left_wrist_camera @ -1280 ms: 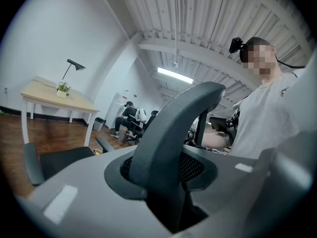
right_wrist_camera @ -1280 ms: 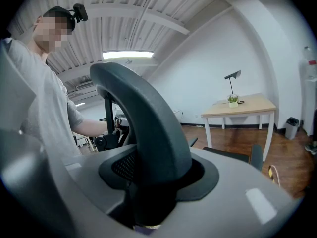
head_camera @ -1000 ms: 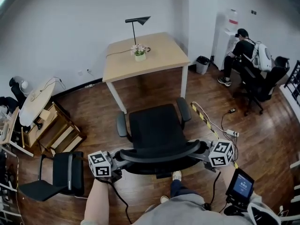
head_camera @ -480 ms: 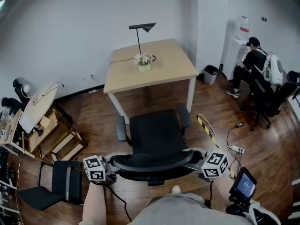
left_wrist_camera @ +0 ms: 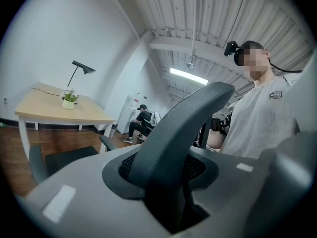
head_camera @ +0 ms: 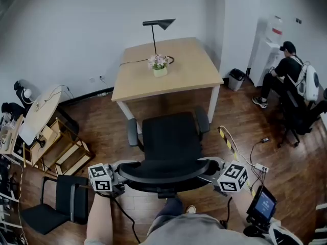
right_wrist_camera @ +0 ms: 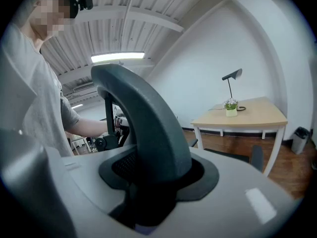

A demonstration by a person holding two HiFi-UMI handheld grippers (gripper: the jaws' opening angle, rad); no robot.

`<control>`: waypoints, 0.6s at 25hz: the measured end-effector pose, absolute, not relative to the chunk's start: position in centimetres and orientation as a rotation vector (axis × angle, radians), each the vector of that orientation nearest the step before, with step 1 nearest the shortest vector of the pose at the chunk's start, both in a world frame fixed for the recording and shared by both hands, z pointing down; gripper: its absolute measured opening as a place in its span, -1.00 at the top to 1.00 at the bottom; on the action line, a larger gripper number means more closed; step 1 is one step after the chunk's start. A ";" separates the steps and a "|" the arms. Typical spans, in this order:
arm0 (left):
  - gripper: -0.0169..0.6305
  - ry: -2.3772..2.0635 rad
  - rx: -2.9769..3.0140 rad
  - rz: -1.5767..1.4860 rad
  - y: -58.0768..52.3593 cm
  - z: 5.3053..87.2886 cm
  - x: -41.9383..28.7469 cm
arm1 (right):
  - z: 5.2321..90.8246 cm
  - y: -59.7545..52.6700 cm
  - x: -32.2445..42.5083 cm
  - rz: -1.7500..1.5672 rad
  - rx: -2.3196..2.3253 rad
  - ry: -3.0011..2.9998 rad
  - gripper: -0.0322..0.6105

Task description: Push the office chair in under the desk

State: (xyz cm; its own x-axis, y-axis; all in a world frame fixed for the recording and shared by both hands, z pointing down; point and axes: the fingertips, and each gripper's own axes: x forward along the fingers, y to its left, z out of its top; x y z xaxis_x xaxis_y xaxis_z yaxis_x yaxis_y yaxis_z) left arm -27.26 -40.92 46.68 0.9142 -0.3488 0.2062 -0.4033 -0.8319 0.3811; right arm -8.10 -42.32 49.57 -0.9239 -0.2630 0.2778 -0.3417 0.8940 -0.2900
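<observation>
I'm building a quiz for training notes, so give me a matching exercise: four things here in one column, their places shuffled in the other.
1 flower pot
2 office chair
3 waste bin
4 small black chair

A floor, head view's lower left
B on the desk
C by the wall, right of the desk
D directly in front of the desk

Pairs: 1-B, 2-D, 3-C, 4-A

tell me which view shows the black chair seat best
Head view: most of the black office chair's seat shows from above, before the light wooden desk. Left gripper view catches a sliver; right gripper view a thin edge past the black backrest.
</observation>
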 end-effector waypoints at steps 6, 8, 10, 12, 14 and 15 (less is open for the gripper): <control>0.43 -0.525 2.684 0.164 -46.1 46.4 -27.8 | 49.5 -47.3 -8.7 0.496 0.476 -2.831 0.24; 0.43 -0.521 2.686 0.162 -47.7 46.5 -28.2 | 49.6 -48.7 -9.0 0.505 0.480 -2.825 0.24; 0.43 -0.515 2.688 0.162 -49.4 46.6 -28.6 | 49.6 -50.3 -9.4 0.512 0.476 -2.819 0.24; 0.44 -0.504 2.689 0.163 -51.1 46.5 -29.0 | 49.6 -52.1 -9.8 0.518 0.463 -2.813 0.25; 0.44 -0.488 2.687 0.162 -52.8 46.5 -29.4 | 49.6 -53.7 -10.2 0.521 0.447 -2.810 0.26; 0.45 -0.478 2.687 0.161 -53.6 46.5 -29.5 | 49.5 -54.5 -10.3 0.521 0.443 -2.809 0.26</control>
State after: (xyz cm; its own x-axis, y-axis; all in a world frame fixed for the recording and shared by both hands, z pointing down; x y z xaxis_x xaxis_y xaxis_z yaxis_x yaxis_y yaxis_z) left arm -29.50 -53.56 46.46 0.9347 -0.3064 0.1801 -0.3530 -0.8594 0.3698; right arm -10.30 -54.51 49.54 -0.9225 -0.2485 0.2955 -0.3379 0.8899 -0.3066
